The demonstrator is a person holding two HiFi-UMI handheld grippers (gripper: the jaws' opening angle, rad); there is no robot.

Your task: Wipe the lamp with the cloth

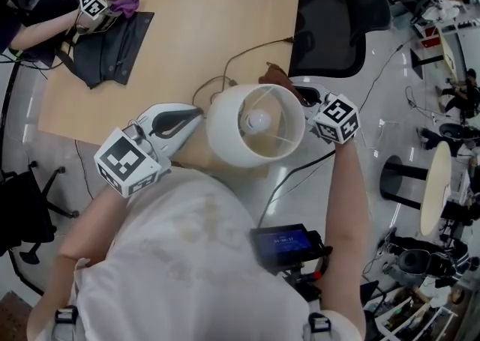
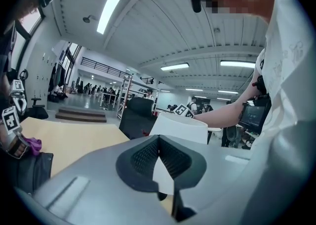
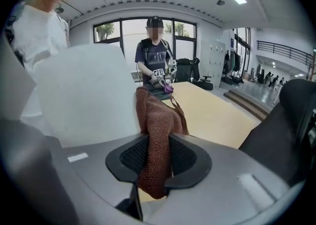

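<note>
A lamp with a white drum shade [image 1: 255, 126] stands on the near edge of the wooden table [image 1: 195, 10], its bulb showing from above. My left gripper [image 1: 196, 113] reaches the shade's left side; in the left gripper view the gripper [image 2: 159, 142] is shut on the thin wall of the shade [image 2: 180, 129]. My right gripper [image 1: 304, 98] is at the shade's far right side. It is shut on a brown knitted cloth [image 1: 276, 76]. In the right gripper view the cloth [image 3: 155, 115] hangs between the pads of the gripper [image 3: 158, 142], right beside the shade [image 3: 84, 90].
The lamp's cable [image 1: 247, 51] runs across the table. A black office chair [image 1: 341, 25] stands at the table's right side. At the far left a black bag [image 1: 112, 47] lies on the table, where another person's gripper holds a purple cloth [image 1: 124, 6].
</note>
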